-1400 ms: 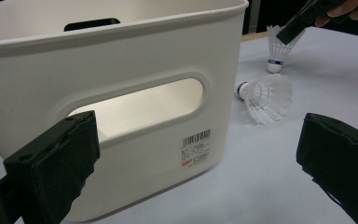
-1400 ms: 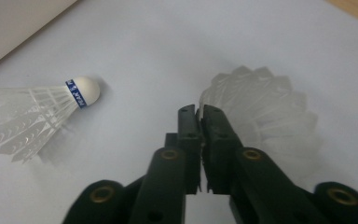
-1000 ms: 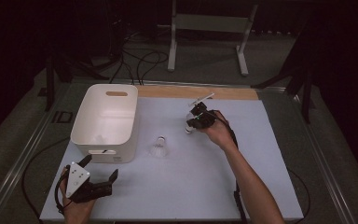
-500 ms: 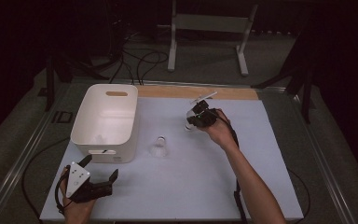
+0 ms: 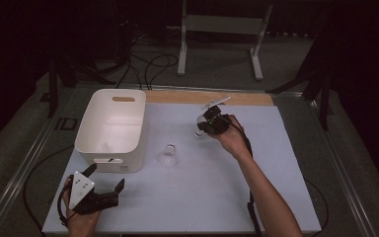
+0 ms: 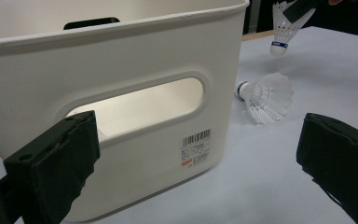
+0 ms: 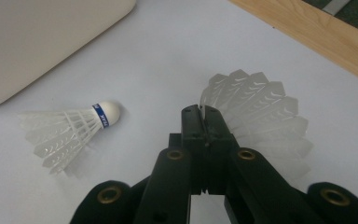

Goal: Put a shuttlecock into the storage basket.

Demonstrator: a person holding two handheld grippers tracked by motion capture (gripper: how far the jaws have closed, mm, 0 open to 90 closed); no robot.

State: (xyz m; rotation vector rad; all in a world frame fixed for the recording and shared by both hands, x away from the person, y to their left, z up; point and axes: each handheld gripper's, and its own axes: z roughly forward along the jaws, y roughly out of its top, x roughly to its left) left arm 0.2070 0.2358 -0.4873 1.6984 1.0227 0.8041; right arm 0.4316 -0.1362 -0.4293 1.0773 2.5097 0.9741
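A white shuttlecock (image 5: pixel 168 157) with a blue-banded cork lies on its side on the white table top (image 5: pixel 256 187), right of a white bin (image 5: pixel 128 148). My right gripper (image 5: pixel 208 123) hangs a little above the table beyond it, shut on the feather skirt of a second shuttlecock (image 5: pixel 199 132). In the right gripper view the jaws (image 7: pixel 203 114) pinch that skirt (image 7: pixel 261 112), and the lying shuttlecock (image 7: pixel 70 128) is to the left. My left gripper (image 5: pixel 106 185) rests open at the front left. Between its jaws (image 6: pixel 200 172) I see the bin's wall (image 6: pixel 135 60), the lying shuttlecock (image 6: pixel 265 95) and the held one (image 6: pixel 282 28).
A wooden strip (image 5: pixel 202 97) runs along the table's far edge. A small pale shape (image 5: pixel 105 146) lies on the bin's floor, too small to identify. Cables and a metal stand (image 5: pixel 217 24) are on the floor behind the table.
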